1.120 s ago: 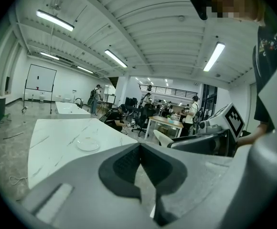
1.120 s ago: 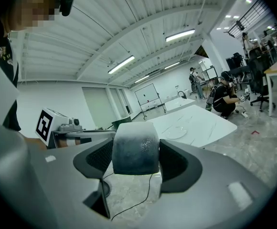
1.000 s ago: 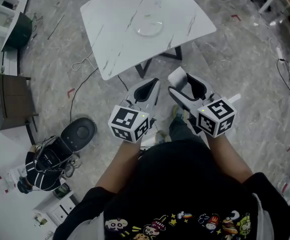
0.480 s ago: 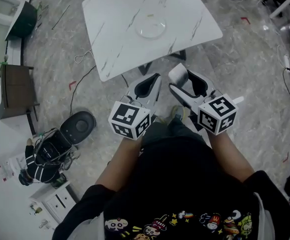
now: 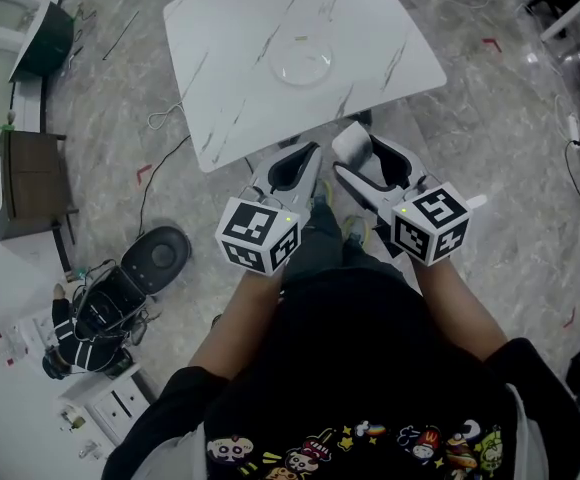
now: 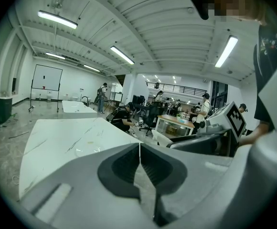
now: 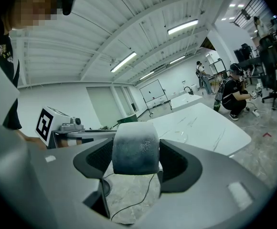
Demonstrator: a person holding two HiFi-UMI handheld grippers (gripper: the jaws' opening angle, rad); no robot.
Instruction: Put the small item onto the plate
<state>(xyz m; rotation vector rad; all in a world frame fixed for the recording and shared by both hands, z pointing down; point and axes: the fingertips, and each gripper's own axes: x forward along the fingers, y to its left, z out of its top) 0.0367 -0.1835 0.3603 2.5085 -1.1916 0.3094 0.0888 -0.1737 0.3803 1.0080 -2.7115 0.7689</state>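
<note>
I have the small grey item [image 7: 135,149] clamped in the right gripper [image 5: 360,166], short of the table [image 5: 220,28], ready for carrying to the plate [image 5: 303,65]. The left gripper [image 5: 292,173] is idle, jaws pressed together with nothing between them.

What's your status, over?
Right hand-held gripper shut on small grey item, short of the table. Left hand-held gripper shut, empty. Plate bare on table ahead; nothing blocking.
</note>
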